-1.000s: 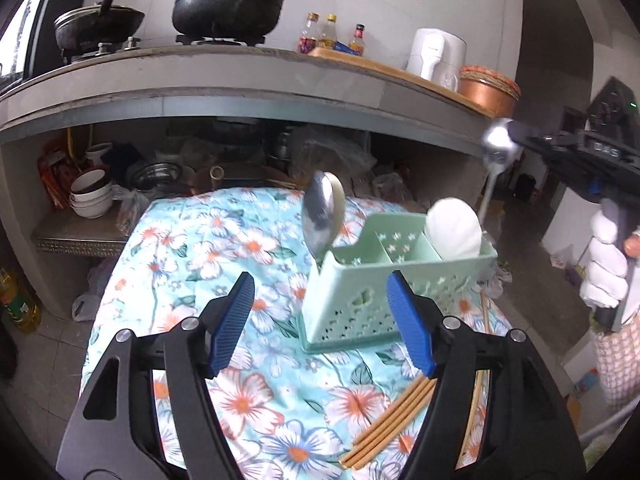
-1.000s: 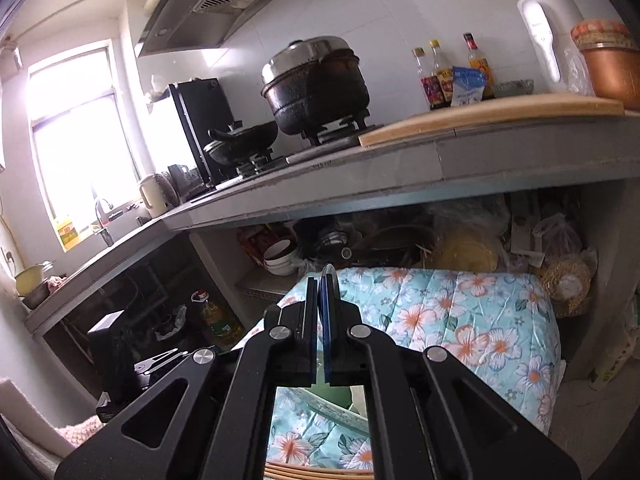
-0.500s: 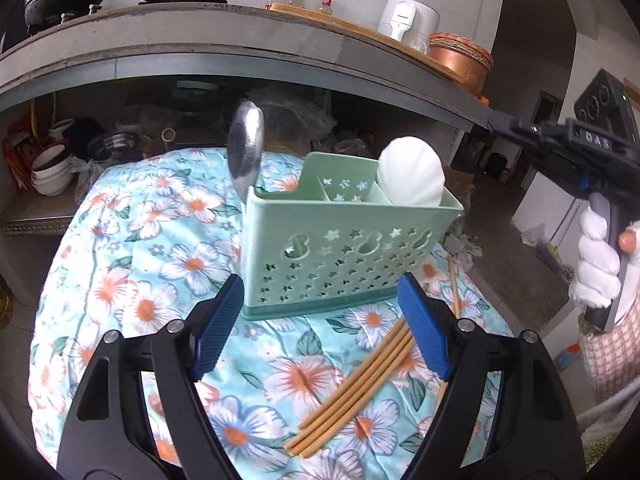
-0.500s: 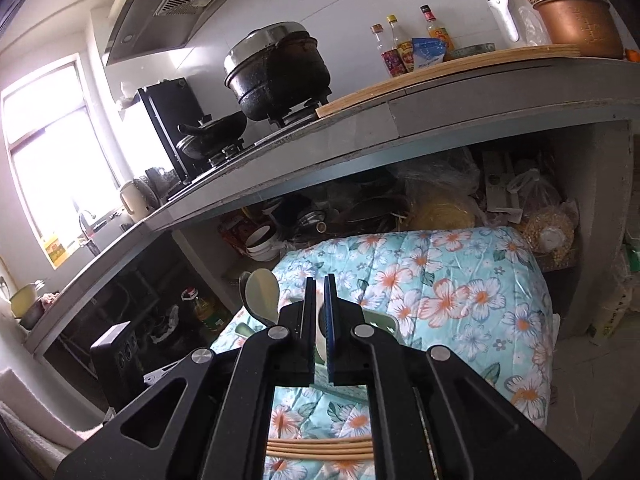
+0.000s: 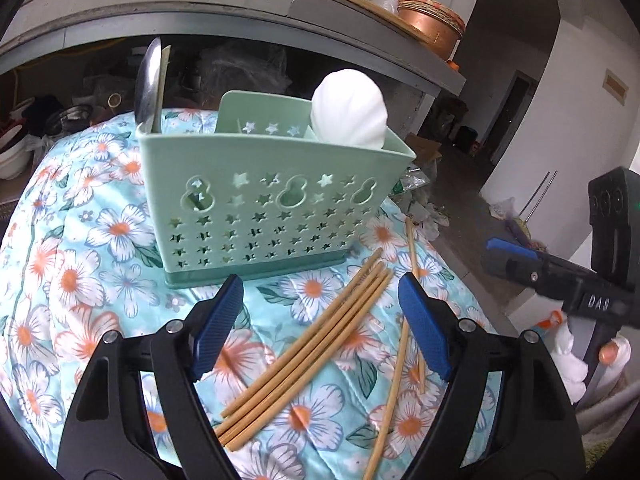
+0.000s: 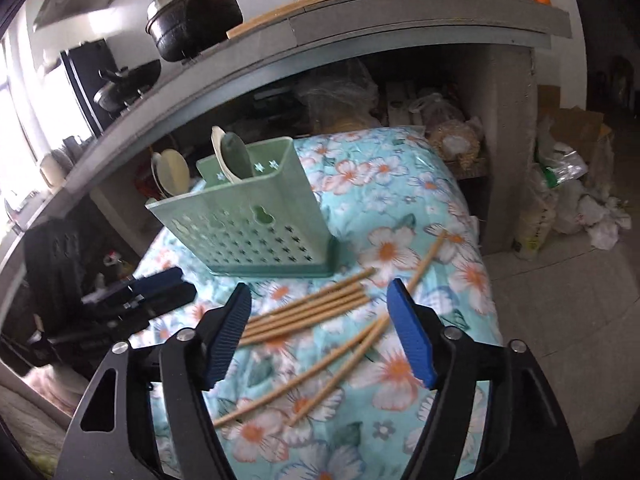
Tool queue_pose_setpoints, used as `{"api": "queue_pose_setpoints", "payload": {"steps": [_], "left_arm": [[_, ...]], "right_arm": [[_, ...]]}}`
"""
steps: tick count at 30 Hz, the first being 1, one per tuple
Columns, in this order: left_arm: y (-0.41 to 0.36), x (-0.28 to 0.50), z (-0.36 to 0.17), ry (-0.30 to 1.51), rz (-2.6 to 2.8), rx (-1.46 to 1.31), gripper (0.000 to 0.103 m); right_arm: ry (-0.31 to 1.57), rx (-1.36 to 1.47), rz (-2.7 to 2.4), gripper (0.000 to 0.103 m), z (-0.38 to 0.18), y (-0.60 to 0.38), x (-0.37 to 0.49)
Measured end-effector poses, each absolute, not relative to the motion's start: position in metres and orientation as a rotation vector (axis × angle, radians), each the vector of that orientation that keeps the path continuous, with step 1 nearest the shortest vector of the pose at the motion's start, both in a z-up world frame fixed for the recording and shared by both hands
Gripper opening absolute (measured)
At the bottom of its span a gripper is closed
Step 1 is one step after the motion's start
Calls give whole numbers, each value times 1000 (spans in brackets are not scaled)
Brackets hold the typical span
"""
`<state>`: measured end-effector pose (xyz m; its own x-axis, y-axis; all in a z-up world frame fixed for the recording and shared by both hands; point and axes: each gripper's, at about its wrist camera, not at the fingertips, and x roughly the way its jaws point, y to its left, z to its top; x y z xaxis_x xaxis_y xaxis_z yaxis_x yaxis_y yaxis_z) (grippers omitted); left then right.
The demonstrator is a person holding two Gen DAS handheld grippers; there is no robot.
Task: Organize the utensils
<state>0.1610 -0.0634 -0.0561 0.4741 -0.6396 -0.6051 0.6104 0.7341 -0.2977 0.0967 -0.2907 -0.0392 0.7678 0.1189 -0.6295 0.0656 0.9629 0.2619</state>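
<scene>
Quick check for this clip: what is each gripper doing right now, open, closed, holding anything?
Left gripper: open, empty, above the loose wooden chopsticks.
Right gripper: jaws have just been opening, now open, nothing between them.

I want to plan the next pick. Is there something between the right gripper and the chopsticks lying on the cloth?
Nothing visible. The right gripper, jaws just opened and empty, hangs over the chopsticks, which lie bare on the floral cloth in front of the green caddy.

daylight glare at left, fisheye-bent edges, slight motion blur.
</scene>
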Motion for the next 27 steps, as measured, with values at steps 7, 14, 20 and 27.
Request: {"api": "queue_pose_setpoints", "payload": {"steps": [7, 14, 20, 27], "left_arm": [[-86, 150, -63, 781, -755, 58, 76], [-100, 153, -71, 833, -781, 44, 77], [-108, 154, -74, 826, -780, 67, 77], [-119, 155, -80, 860, -799, 113, 77]], "right_arm": [[655, 217, -56, 97, -34, -296, 94], [701, 222, -88, 97, -48, -303, 97], [687, 209, -117, 97, -55, -308, 95], [679, 281, -116, 97, -60, -325, 95]]}}
